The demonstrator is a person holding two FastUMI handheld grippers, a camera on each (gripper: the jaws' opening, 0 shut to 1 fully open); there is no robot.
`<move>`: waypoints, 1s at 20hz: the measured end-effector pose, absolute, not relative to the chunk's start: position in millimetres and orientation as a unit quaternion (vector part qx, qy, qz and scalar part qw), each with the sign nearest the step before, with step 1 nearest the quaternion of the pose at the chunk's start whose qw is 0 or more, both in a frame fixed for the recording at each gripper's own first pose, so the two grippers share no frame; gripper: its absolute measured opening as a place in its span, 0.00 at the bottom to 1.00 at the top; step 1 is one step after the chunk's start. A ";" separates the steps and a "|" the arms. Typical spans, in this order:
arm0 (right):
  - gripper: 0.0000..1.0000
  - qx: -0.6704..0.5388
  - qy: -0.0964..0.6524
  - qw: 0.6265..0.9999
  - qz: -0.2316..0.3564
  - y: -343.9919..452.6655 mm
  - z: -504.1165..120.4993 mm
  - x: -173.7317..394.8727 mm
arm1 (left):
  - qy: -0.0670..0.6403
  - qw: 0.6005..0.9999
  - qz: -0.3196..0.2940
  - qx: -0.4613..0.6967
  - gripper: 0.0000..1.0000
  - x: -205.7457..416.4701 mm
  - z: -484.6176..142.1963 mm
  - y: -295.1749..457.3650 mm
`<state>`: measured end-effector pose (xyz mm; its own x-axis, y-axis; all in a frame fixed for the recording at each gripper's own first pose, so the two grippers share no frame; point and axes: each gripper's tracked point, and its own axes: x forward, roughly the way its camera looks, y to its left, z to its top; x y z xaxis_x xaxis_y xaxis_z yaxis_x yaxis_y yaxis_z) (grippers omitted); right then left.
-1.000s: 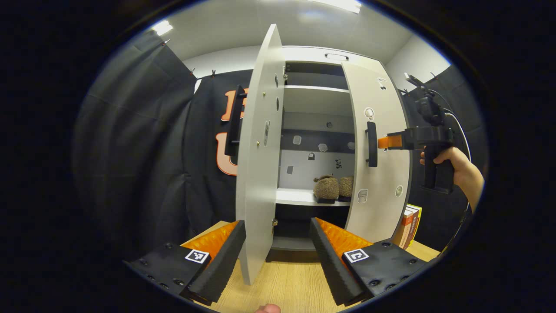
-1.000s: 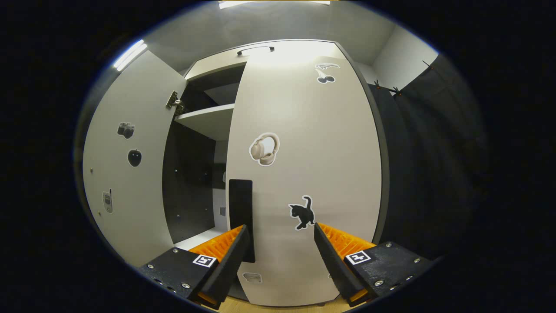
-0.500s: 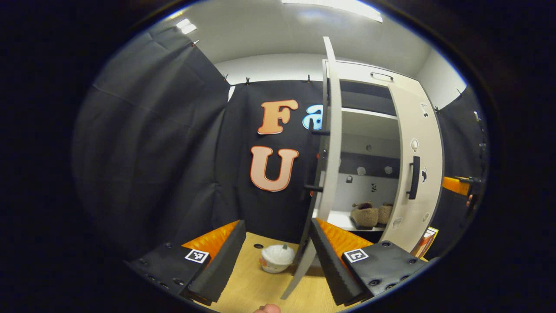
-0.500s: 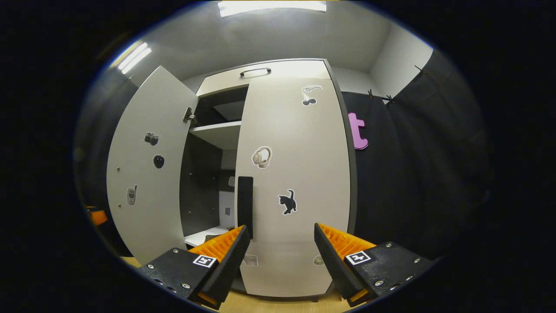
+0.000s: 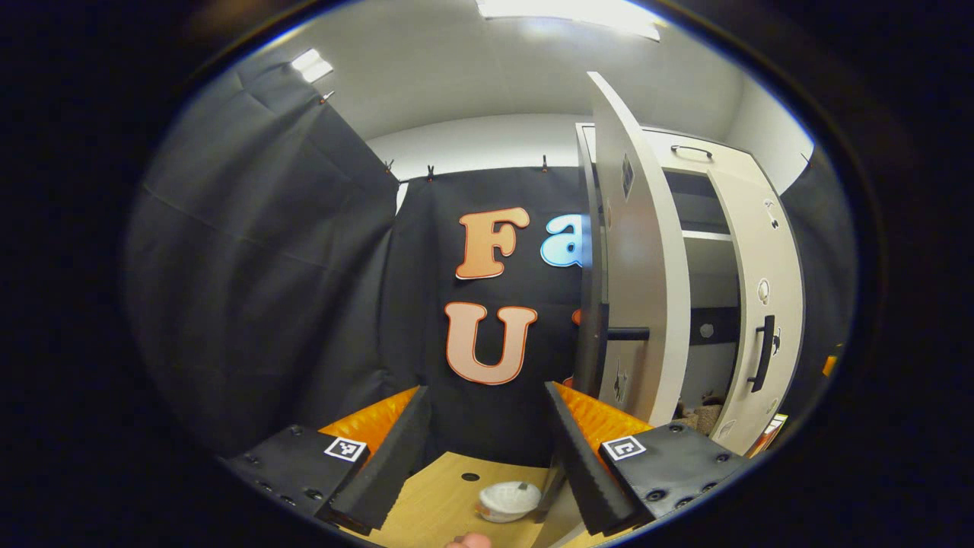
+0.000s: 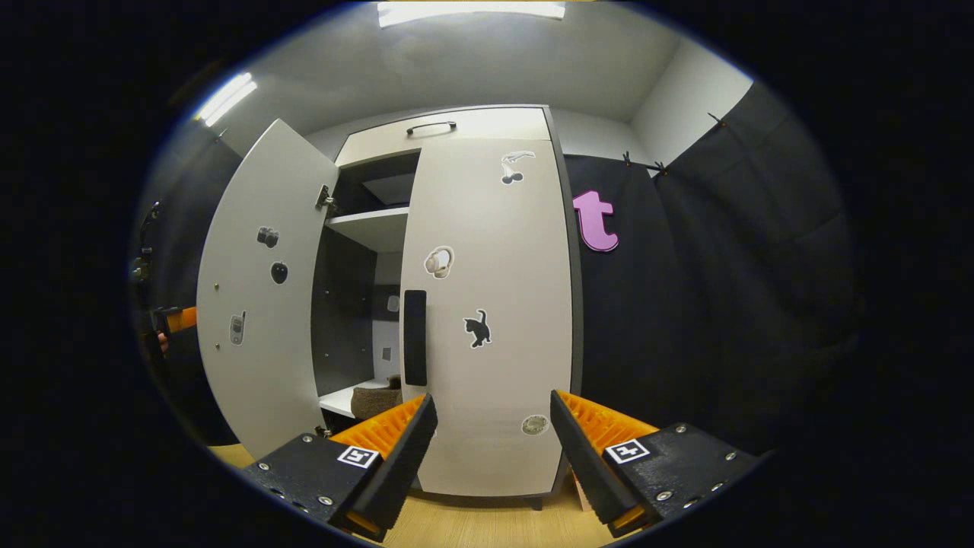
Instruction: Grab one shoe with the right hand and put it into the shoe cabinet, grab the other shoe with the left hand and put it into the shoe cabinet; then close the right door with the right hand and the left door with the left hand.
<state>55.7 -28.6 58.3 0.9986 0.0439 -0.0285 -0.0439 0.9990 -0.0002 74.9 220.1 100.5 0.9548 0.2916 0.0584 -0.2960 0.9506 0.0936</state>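
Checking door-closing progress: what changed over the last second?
The right gripper backed away from the right door, now shut. The left gripper swung round to the outer side of the left door. Both grippers stayed open and empty, the left door open, the shoes on the shelf.

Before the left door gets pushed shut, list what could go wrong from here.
1. The left door stands wide open and the open left gripper sits beside its outer face, near the handle; a push could catch on that handle.
2. The shoes sit near the front of the shelf; a fast swing might clip them.
3. The right door looks closed or nearly so; the doors' edges might clash.
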 end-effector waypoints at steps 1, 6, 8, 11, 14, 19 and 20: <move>0.93 0.000 0.015 1.000 0.022 -30.5 57.0 55.3 | -0.027 0.986 0.152 0.063 0.94 75.3 104.2 222.2; 0.92 0.007 0.019 1.000 0.012 -40.8 51.6 56.2 | -0.020 0.989 0.128 0.074 0.92 76.6 102.2 212.0; 0.92 0.014 0.016 1.000 0.013 -43.1 52.4 57.0 | -0.012 0.991 0.113 0.069 0.92 76.4 99.6 204.9; 0.93 0.012 0.018 1.000 0.007 -51.7 46.1 57.8 | -0.008 0.994 0.087 0.070 0.92 72.1 95.7 182.2; 0.92 0.025 0.029 0.999 0.009 -55.1 38.3 57.5 | -0.002 0.996 0.057 0.066 0.92 75.5 92.5 156.9; 0.92 0.029 0.035 0.999 0.001 -66.7 34.2 50.7 | 0.005 0.998 0.016 0.053 0.95 82.1 84.5 107.6; 0.92 0.028 0.034 0.999 -0.001 -69.0 34.8 48.9 | 0.007 0.999 0.007 0.046 0.99 86.5 82.2 99.6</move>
